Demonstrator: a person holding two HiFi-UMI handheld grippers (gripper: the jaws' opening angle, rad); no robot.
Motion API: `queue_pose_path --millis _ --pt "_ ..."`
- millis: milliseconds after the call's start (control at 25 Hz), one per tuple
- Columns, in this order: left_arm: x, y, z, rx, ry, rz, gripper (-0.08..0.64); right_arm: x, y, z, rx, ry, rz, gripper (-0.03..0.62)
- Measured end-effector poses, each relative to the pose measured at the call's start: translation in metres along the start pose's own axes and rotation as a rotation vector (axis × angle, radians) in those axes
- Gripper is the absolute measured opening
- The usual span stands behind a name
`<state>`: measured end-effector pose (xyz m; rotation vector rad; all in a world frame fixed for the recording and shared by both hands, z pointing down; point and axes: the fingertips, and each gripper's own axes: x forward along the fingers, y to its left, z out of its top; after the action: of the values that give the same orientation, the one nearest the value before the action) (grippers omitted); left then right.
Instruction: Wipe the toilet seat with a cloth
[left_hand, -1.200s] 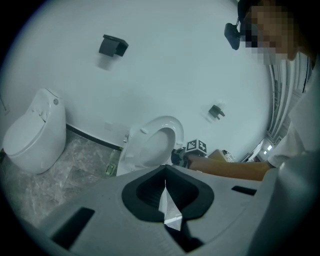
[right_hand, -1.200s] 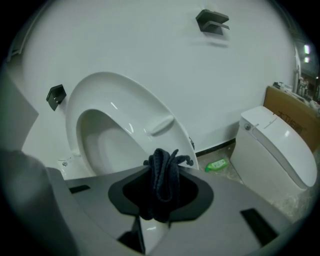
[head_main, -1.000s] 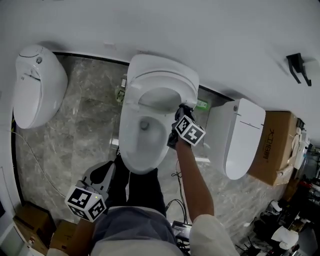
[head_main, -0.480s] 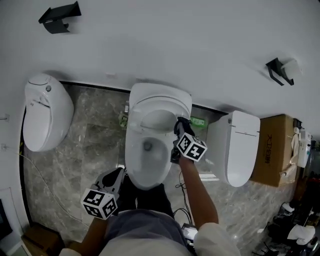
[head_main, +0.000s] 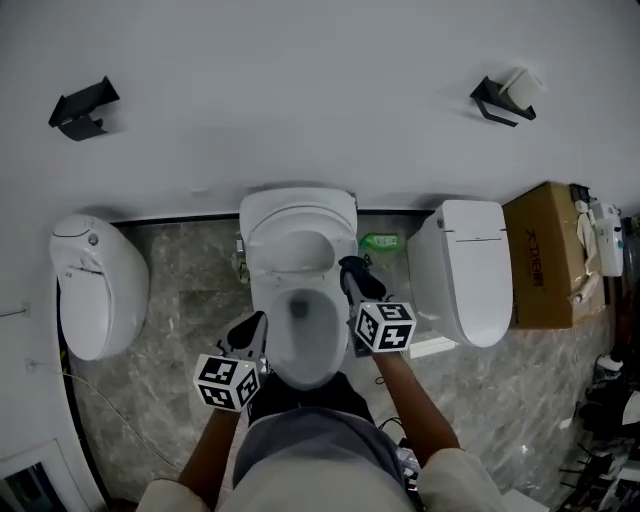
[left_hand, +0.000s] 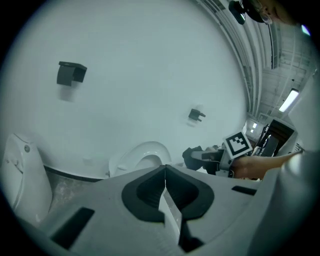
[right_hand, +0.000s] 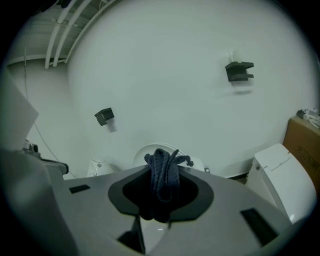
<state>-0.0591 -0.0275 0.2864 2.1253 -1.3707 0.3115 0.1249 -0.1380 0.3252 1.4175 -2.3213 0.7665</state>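
The white toilet (head_main: 298, 300) stands in the middle of the head view, its lid raised against the wall and its seat ring (head_main: 262, 290) down. My right gripper (head_main: 351, 267) hangs over the seat's right side, shut on a bunched dark blue cloth (right_hand: 162, 175) that sticks out past the jaw tips. In the left gripper view that cloth (left_hand: 192, 154) shows as a dark lump beside the bowl (left_hand: 142, 155). My left gripper (head_main: 256, 322) hovers by the bowl's front left rim. Its jaws meet in the left gripper view (left_hand: 165, 169) with nothing between them.
A closed white toilet (head_main: 460, 270) stands to the right, with a cardboard box (head_main: 545, 255) beyond it. Another white fixture (head_main: 100, 290) stands to the left. Black holders (head_main: 80, 108) (head_main: 500, 95) hang on the wall. A green item (head_main: 380, 241) lies behind the toilet on the marble floor.
Both grippers have risen. The right one has lifted the cloth away from the seat's right side; the left one has come up toward the bowl's left rim. The head view has tilted upward.
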Motion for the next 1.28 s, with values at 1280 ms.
queue_pose_path --millis 1280 --pt "0.236 0.061 0.048 0.918 0.453 0.065 0.156 -0.12 -0.001 -0.05 0.111 0.094 0.016 0.087"
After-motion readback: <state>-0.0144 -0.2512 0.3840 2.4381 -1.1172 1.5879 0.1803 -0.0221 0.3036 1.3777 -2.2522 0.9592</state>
